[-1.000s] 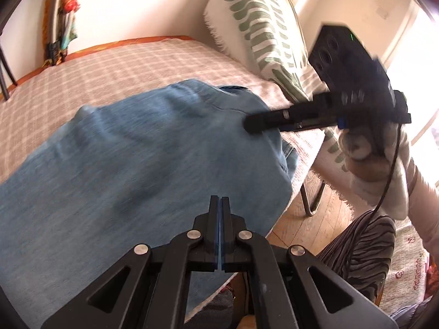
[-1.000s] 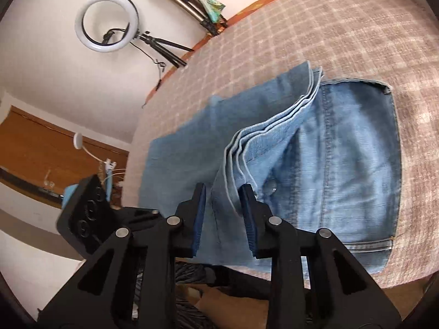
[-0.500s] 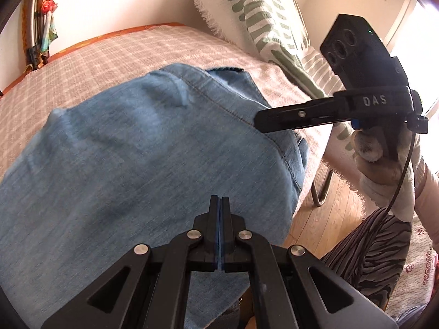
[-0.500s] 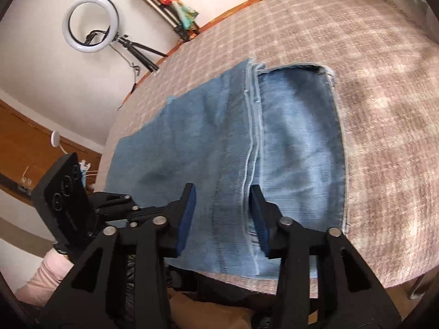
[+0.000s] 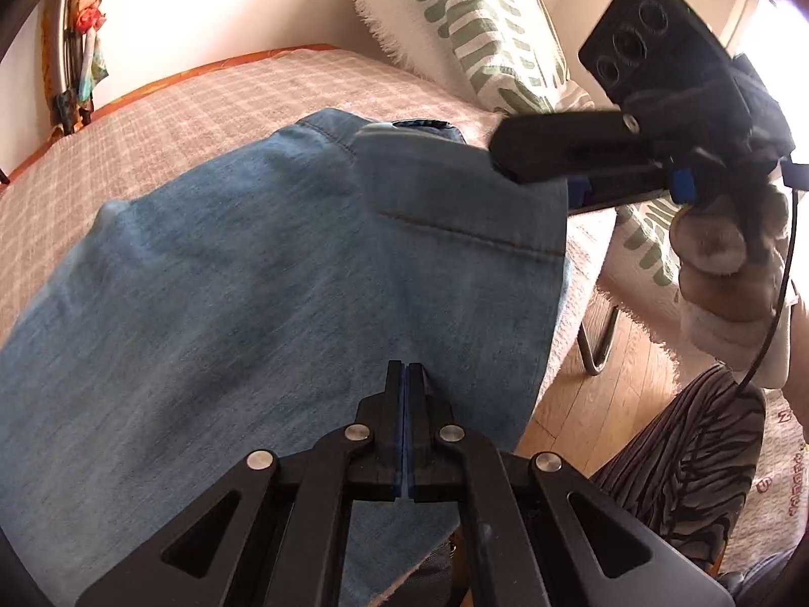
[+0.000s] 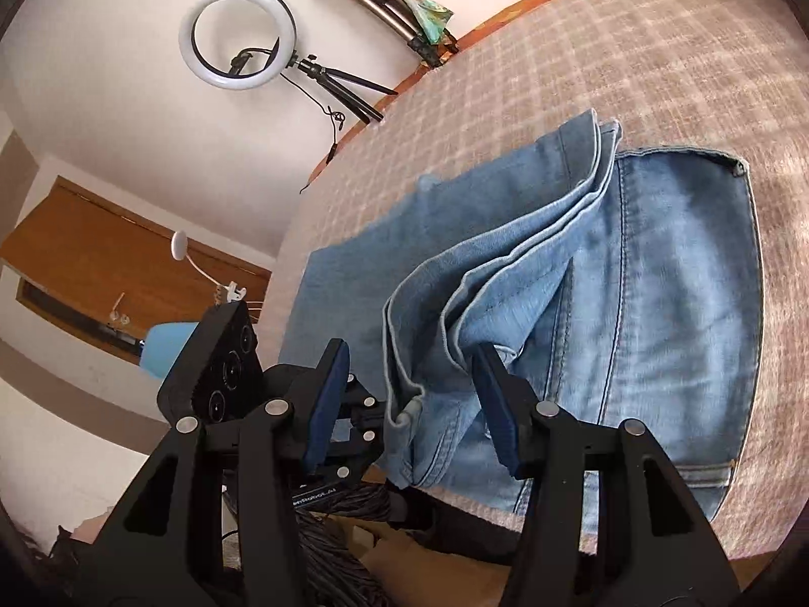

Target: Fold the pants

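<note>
A green-leaf pillow (image 5: 470, 25) lies at the bed's (image 5: 177, 101) far end, and a ring light (image 6: 236, 40) stands by the wall. The jeans (image 6: 632, 303) lie folded on the bed. The left gripper (image 5: 404, 379) is pressed together over denim. The right gripper (image 6: 412, 369) is spread around the bunched hems, wider than half a second ago; the folded edge has lifted since

Left gripper (image 5: 405, 379) fingers closed over jeans (image 5: 263, 278); right gripper (image 5: 510, 162) at waistband.
</note>
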`<move>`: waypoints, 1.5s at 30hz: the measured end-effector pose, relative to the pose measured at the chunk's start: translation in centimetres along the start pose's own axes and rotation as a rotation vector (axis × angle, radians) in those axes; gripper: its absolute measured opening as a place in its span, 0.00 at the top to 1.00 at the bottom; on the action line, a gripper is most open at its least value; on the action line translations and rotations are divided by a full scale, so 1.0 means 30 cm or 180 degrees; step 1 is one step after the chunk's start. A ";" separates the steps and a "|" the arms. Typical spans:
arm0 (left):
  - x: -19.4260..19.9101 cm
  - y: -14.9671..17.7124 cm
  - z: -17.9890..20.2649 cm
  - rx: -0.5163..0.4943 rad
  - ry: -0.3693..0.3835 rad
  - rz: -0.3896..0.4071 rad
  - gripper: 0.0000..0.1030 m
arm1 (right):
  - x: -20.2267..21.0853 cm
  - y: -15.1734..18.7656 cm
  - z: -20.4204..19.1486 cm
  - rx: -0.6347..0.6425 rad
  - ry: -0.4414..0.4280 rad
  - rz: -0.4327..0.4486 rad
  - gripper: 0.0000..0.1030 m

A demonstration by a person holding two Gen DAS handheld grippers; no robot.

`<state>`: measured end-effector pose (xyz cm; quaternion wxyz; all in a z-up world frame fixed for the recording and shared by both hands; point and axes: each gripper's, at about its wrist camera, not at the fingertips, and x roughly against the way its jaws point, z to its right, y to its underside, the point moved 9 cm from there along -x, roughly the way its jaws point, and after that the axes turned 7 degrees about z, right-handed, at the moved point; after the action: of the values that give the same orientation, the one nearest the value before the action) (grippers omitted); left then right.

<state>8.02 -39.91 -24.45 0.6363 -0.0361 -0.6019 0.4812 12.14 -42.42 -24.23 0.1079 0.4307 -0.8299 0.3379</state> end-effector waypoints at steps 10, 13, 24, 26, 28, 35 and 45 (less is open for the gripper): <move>-0.052 0.007 -0.009 -0.0020 0.0033 -0.0036 1.00 | -0.063 0.052 0.029 -0.0128 0.0034 -0.0078 0.47; -0.053 0.006 -0.014 -0.0019 0.0066 -0.0025 1.00 | -0.057 0.024 -0.045 -0.0134 -0.0230 -0.0069 0.47; -0.025 0.019 -0.046 0.0058 0.0036 0.0011 1.00 | -0.074 0.091 0.078 0.0319 0.0258 -0.0269 0.47; -0.023 0.020 -0.048 0.0082 0.0064 0.0000 1.00 | -0.060 0.126 0.061 0.0351 0.0124 -0.0344 0.49; -0.021 0.023 -0.054 0.0113 0.0096 -0.0004 1.00 | -0.044 0.149 0.019 0.0515 0.0042 -0.0395 0.78; 0.002 0.019 -0.088 0.0234 0.0054 0.0028 1.00 | -0.014 0.115 -0.073 0.0880 0.0351 -0.0218 0.91; 0.048 0.041 -0.051 0.0032 0.0066 -0.0004 1.00 | 0.202 0.172 0.153 0.0658 0.1856 -0.0189 0.72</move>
<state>8.28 -37.50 -24.58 0.6430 -0.0375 -0.5929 0.4833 4.92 -47.24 -27.23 0.3068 0.3484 -0.7123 0.5264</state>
